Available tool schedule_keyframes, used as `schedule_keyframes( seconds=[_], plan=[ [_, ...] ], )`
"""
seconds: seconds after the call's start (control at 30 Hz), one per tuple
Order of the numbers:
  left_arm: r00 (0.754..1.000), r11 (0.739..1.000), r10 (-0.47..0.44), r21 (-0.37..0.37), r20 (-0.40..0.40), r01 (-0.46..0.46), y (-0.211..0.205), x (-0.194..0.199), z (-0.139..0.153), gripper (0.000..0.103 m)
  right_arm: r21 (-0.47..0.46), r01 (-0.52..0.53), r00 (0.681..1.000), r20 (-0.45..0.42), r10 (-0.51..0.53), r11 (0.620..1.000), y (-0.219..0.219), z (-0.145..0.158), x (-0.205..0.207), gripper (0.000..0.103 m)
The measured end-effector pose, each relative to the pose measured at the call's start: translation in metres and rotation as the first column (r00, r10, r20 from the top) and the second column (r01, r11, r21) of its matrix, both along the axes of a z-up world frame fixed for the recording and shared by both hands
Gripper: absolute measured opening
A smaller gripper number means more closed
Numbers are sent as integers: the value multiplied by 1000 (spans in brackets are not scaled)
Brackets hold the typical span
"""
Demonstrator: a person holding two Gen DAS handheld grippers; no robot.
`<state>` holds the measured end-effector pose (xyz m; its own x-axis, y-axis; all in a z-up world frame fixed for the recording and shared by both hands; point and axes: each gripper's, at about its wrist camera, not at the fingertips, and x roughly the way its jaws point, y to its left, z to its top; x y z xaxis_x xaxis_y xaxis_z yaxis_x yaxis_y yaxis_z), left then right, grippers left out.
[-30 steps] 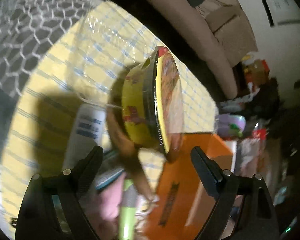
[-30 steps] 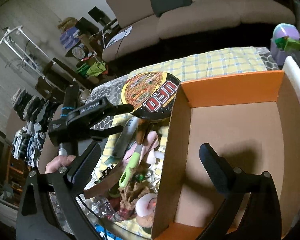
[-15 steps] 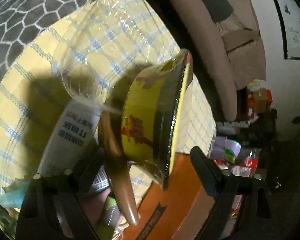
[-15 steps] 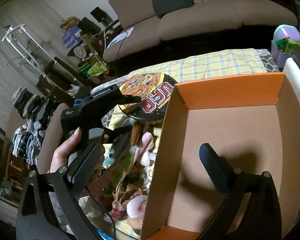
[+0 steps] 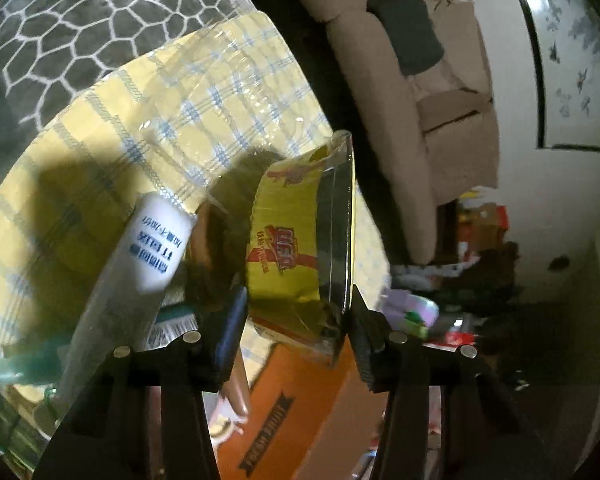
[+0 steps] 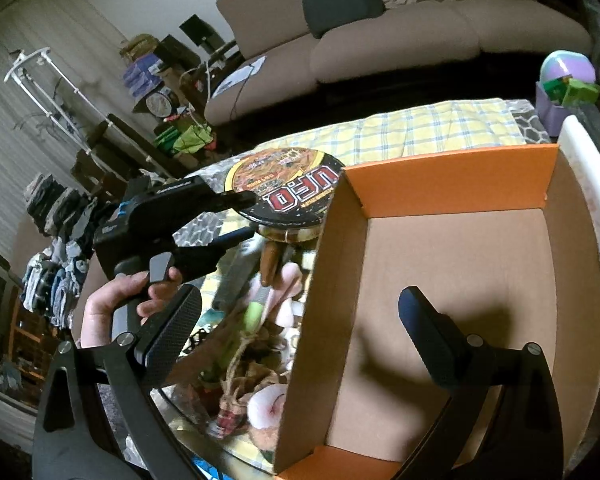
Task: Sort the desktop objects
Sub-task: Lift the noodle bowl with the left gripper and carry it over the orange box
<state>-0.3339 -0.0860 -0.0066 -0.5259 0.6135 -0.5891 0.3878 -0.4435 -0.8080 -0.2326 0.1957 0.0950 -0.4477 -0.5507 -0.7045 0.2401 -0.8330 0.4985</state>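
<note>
From the left wrist view, the left hand-held gripper (image 5: 298,326) has just been closing its jaws, and the round yellow-sided instant noodle bowl in clear shrink-wrap (image 5: 296,248) now sits between them, one finger against its underside and the other at its black lid edge. I judge the pads are at or very near contact, but I cannot tell whether they truly press. The wrap looks slick, so the bowl could slip or swing out when it is raised. Close beside it lie a white tube with blue printing (image 5: 150,252) and a brown wooden handle (image 5: 204,252); the lower finger could snag either and drag it along.

From the right wrist view, the noodle bowl (image 6: 286,190) rests on the cluttered bench (image 6: 420,130) covered with a yellow checked cloth, just beside the left wall of the orange cardboard box with a plain brown inside (image 6: 452,280). The left hand-held gripper (image 6: 256,214) brackets its rim from the side. The bowl could knock that wall on the way over and tip the light box. The right hand-held gripper (image 6: 300,316) hangs wide apart over the box, holding nothing, and may block the drop.
</note>
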Motion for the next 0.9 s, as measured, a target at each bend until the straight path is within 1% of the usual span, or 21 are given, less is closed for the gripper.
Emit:
schedule_keyframes(
  seconds=[0.03,0.07,0.1,0.13,0.17,0.2,0.23,0.27,0.3,0.33,0.37,0.4,0.47,0.5,0.53,0.57,0.67,0.73,0.83,0.9],
  plan=[
    [1000,1000,-9,7,-7,9,-2,4,2,48,-23,-3,1000,6,3,1000,0,0,0,100],
    [1000,1000,-12,18,-9,13,-5,8,3,25,-44,-4,1000,16,5,999,-1,-2,0,100],
    [1000,997,-9,77,-24,10,-10,13,4,8,-73,-5,1000,28,7,997,-2,-3,0,100],
    [1000,991,-3,132,-30,7,-15,21,6,0,-99,-9,999,37,13,995,-3,-6,0,100],
    [998,987,-3,161,-61,13,-19,26,12,1,-132,-12,999,45,18,991,-4,-8,0,100],
    [998,995,-15,100,-68,22,-20,28,18,1,-170,-10,998,55,19,985,-7,-11,0,100],
    [998,998,-35,44,-56,38,-21,28,23,0,-190,-3,997,70,17,982,-8,-14,0,100],
    [999,998,-33,53,-35,35,-24,29,22,1,-201,10,996,93,9,979,-10,-18,0,100],
    [1000,997,-15,70,-9,16,-30,31,20,3,-211,15,994,107,7,977,-11,-20,1,100],
    [1000,998,-16,59,-1,16,-33,32,21,10,-209,11,994,106,11,978,-13,-20,2,100],
    [999,998,-53,41,-1,53,-31,28,23,26,-190,7,995,100,13,982,-15,-18,5,100],
    [998,997,-70,37,1,70,-29,26,23,35,-180,6,996,92,11,984,-15,-16,7,100],
    [999,998,-49,38,20,48,-28,28,18,79,-172,10,997,77,3,985,-12,-12,10,100],
    [999,998,-27,49,35,25,-27,26,13,85,-173,18,997,78,-5,985,-9,-11,9,100],
    [999,999,-14,45,52,12,-30,34,3,86,-176,22,997,81,-8,984,-8,-11,8,100],
    [997,999,-16,50,71,12,-26,30,-4,86,-176,26,996,83,-11,984,-7,-12,8,100],
    [997,992,-12,129,75,2,-15,23,-21,86,-147,27,997,75,-16,989,-4,-12,4,100],
    [997,993,-15,120,76,6,-9,16,-26,85,-133,24,997,73,-15,991,-2,-15,2,100],
    [994,994,-14,114,113,1,-4,9,-34,84,-128,15,997,83,-5,992,-1,-22,-4,100],
    [995,997,-17,75,101,10,-1,2,-30,84,-125,10,996,85,1,992,-2,-26,-7,100]
  ],
)
